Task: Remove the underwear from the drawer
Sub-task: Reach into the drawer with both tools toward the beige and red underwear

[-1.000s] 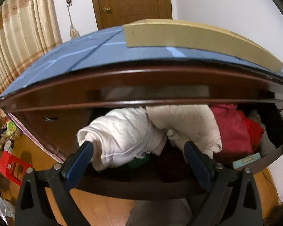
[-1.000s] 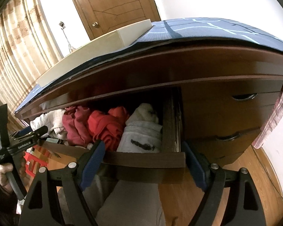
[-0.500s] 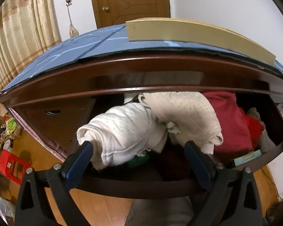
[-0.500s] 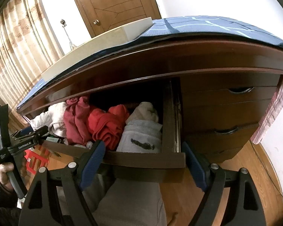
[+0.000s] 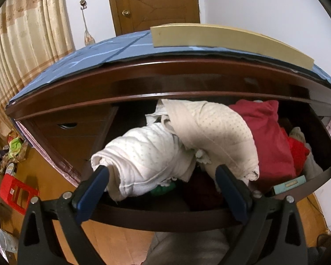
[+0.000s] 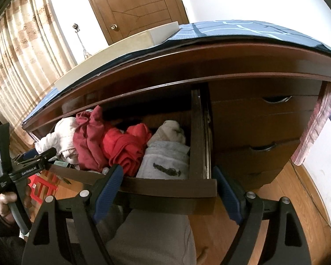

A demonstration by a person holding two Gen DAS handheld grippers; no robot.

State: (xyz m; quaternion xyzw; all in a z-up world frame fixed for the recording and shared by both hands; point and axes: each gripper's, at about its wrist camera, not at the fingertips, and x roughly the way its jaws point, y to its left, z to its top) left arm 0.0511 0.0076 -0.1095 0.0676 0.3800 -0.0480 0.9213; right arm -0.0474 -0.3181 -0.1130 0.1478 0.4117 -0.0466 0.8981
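Drawer [image 5: 165, 216] open; left gripper [image 5: 163, 176], fingers spread, is lining up on white underwear [image 5: 147, 154] at 12 o'clock. Right gripper [image 6: 167, 190] is idling, spread, empty. Next: push in, pinch.

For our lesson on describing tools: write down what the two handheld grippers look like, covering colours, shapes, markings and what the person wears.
Both the left gripper and right gripper have black triangular frames with cut-out holes, silver screws and blue finger pads. Seen from the right wrist camera, the left gripper's arm carries white lettering. The hand holding it has a dark sleeve.
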